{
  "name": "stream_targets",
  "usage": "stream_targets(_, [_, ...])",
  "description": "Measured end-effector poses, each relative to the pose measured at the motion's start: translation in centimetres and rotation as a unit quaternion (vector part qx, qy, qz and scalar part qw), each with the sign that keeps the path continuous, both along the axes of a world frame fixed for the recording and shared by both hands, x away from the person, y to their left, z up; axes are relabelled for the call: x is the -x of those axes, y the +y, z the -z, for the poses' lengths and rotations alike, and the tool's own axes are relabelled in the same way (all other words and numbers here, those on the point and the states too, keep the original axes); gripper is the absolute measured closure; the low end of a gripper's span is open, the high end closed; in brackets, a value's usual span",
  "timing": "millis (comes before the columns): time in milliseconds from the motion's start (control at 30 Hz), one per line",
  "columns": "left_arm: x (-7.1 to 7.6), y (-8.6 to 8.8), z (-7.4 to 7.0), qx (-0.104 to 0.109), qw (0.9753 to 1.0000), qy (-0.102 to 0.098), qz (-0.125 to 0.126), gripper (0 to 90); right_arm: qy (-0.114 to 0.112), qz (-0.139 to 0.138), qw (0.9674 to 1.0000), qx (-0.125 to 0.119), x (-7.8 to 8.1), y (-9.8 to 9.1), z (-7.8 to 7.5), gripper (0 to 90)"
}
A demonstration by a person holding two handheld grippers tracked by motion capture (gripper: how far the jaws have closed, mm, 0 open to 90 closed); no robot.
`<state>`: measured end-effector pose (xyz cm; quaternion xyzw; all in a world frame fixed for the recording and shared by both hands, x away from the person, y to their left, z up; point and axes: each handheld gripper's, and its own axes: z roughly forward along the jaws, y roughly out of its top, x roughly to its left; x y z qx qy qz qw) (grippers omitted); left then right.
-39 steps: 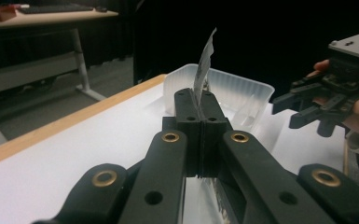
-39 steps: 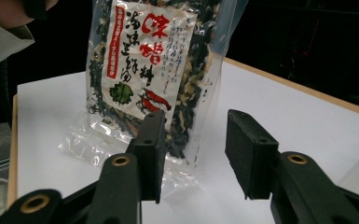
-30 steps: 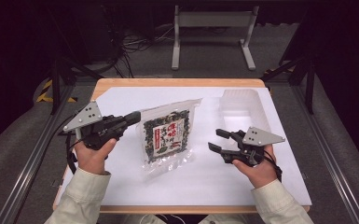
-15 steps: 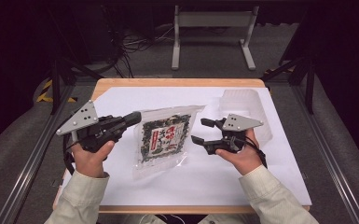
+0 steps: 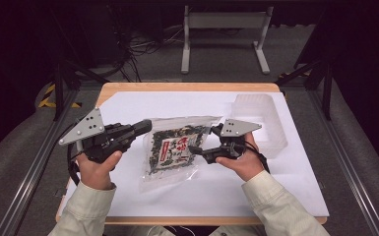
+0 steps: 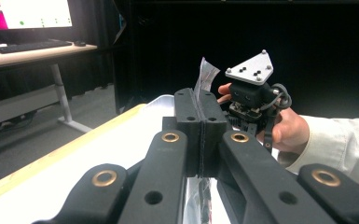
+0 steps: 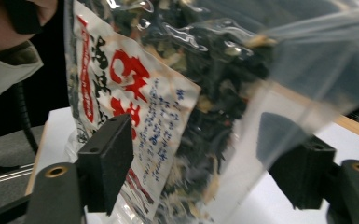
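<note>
**Left jaws clamped on the bag's edge, right jaws spread around its side**

Your left gripper [image 5: 145, 127], black with a grey three-cornered plate on top, has its two jaws pressed fully together. In the left gripper view the thin clear edge of the transparent plastic bag of dark dried food with a white, red-lettered label [image 5: 174, 147] runs up between the closed pads and sticks out above them, so this tool has the bag pinched by its film.

Your right gripper [image 5: 202, 142], the same black build with its own grey plate, stands with its jaws wide apart; they have just been closing a little from their widest. In the right gripper view the bag hangs between the two black pads: the left pad sits in front of the white label, the right pad shows through the clear film on the far side. Whether either pad already presses on the plastic you cannot tell from these views, and a clear gap remains between them.

The bag sits in the middle of the white sheet [image 5: 285, 191] covering the wooden table [image 5: 128, 87], between your two hands, its left edge lifted at the left gripper. A clear plastic tray [image 5: 270, 128] rests on the sheet just beyond your right hand [image 5: 243, 160], apart from the bag.
</note>
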<state>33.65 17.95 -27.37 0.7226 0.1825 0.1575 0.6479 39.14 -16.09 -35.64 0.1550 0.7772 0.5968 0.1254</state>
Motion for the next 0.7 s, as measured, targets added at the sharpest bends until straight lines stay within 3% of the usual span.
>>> stream_targets(100, [-0.1,0.1,0.1,0.004,1.0,0.0,-0.002,89.9,-0.002,-0.012,0.9999,0.001,0.1,0.0,-0.1,40.6])
stream_targets(200, [-0.2,0.2,0.2,0.003,1.0,0.005,-0.005,89.9,0.02,-0.024,0.9995,0.007,0.4,-0.4,-0.4,55.0])
stream_targets(233, [-0.2,0.2,0.2,0.003,1.0,0.005,-0.005,89.9,0.02,-0.024,0.9995,0.007,0.4,-0.4,-0.4,55.0])
stream_targets(367, [-0.4,0.3,0.4,0.004,0.9999,0.014,-0.008,89.8,0.014,-0.043,0.9988,0.018,1.1,-0.9,-1.0,70.9])
stream_targets(533, [-0.7,0.5,0.6,-0.002,0.9994,0.022,-0.025,89.6,0.002,-0.058,0.9976,0.038,1.8,-1.1,-1.6,76.1])
stream_targets(700, [-0.9,0.6,0.7,-0.002,0.9994,0.028,-0.022,89.1,-0.002,-0.059,0.997,0.05,2.0,-1.1,-1.9,76.6])
